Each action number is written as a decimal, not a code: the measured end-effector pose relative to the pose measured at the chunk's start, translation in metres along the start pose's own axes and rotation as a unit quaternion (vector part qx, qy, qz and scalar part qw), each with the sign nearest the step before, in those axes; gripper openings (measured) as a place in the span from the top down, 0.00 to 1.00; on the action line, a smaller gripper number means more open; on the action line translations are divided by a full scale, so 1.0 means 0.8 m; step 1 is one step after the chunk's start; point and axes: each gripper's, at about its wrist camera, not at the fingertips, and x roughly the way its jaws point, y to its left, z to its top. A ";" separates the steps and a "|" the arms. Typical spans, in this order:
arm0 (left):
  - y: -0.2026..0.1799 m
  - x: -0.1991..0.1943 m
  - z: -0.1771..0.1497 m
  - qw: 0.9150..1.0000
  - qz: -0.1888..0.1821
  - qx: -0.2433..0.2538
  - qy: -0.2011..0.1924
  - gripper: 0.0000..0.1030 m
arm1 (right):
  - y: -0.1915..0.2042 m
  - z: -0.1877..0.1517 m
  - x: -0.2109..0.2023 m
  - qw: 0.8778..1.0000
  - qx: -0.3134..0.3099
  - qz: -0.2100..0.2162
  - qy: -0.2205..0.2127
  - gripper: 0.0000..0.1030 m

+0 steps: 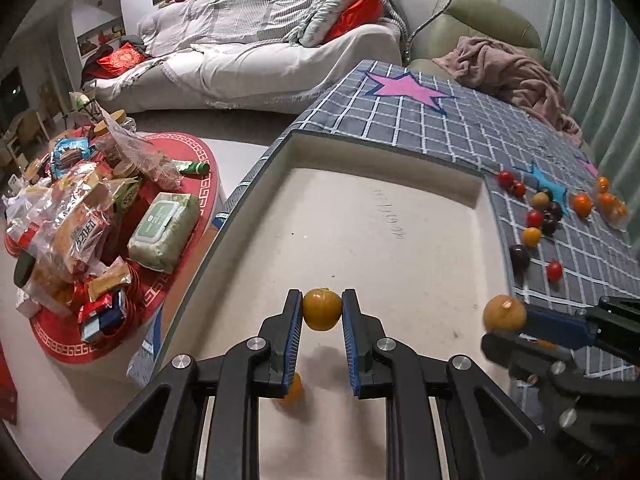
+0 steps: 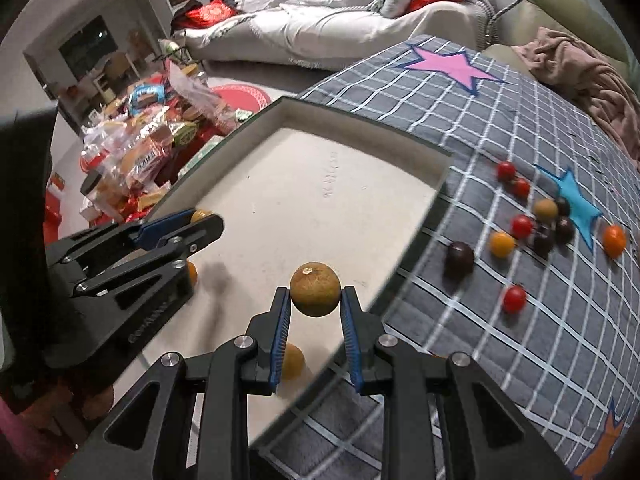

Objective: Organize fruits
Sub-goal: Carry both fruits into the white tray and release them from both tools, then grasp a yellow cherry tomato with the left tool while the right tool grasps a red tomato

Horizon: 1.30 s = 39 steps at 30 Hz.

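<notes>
My left gripper (image 1: 322, 309) is shut on a small orange fruit (image 1: 322, 300) and holds it above the white tray (image 1: 360, 208). Another orange fruit (image 1: 295, 391) lies in the tray under its left finger. My right gripper (image 2: 315, 300) is shut on a brownish-yellow round fruit (image 2: 315, 286) over the tray's (image 2: 320, 168) near right edge. Two fruits (image 2: 192, 274) (image 2: 295, 361) lie in the tray below. In the right wrist view the left gripper (image 2: 204, 218) shows at the left. The left wrist view has the right gripper (image 1: 508, 322) at the right.
Several red, dark and orange small fruits (image 2: 522, 226) lie loose on the grey checked cloth (image 2: 500, 128) to the tray's right. On the floor to the left, a red round mat (image 1: 192, 148) carries snack packets. A sofa (image 1: 260, 52) and a pink blanket (image 1: 516, 76) are behind.
</notes>
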 end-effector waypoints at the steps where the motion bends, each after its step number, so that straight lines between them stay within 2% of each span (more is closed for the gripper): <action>1: 0.000 0.003 0.000 1.000 0.002 0.001 0.002 0.80 | 0.003 0.001 0.006 1.000 -0.004 -0.001 0.005 0.73; 9: 0.005 0.026 -0.006 0.999 0.023 0.004 0.025 0.79 | 0.015 0.001 0.032 0.999 -0.024 -0.004 0.029 0.73; 16: 0.009 0.030 -0.007 0.999 0.030 0.003 0.033 0.78 | 0.013 0.002 0.026 0.999 -0.026 -0.016 0.022 0.48; 21: 0.011 0.030 -0.007 0.999 0.029 -0.004 0.042 0.78 | 0.011 0.002 0.012 0.999 -0.025 -0.018 0.008 0.40; 24: 0.011 0.027 -0.007 0.999 0.025 -0.006 0.041 0.78 | 0.005 0.003 -0.001 1.000 -0.019 -0.019 -0.006 0.27; 28: 0.010 0.021 -0.006 0.999 0.007 -0.012 0.036 0.78 | -0.004 0.000 -0.018 1.000 -0.008 -0.020 -0.021 0.22; 29: 0.010 0.019 -0.006 0.999 0.001 -0.015 0.035 0.72 | -0.008 -0.001 -0.022 1.000 -0.003 -0.019 -0.024 0.21; 30: 0.010 0.016 -0.005 0.999 -0.007 -0.018 0.032 0.59 | -0.012 -0.002 -0.025 1.000 0.001 -0.017 -0.026 0.21; 31: 0.009 0.011 -0.005 0.999 -0.011 -0.023 0.021 0.23 | -0.017 -0.004 -0.029 0.999 0.008 -0.015 -0.029 0.20; 32: 0.010 0.003 -0.005 0.999 -0.012 -0.030 0.000 0.13 | -0.023 -0.006 -0.033 0.999 0.015 -0.015 -0.031 0.20; 33: 0.009 -0.006 -0.005 0.999 -0.014 -0.031 -0.020 0.13 | -0.030 -0.009 -0.037 0.999 0.022 -0.014 -0.035 0.20; 34: 0.005 -0.010 -0.003 0.999 -0.018 -0.025 -0.023 0.13 | -0.035 -0.011 -0.039 0.999 0.027 -0.012 -0.037 0.20; 39: -0.012 -0.018 0.000 1.000 -0.019 -0.008 -0.017 0.13 | -0.072 -0.028 -0.052 0.997 0.060 -0.018 -0.045 0.20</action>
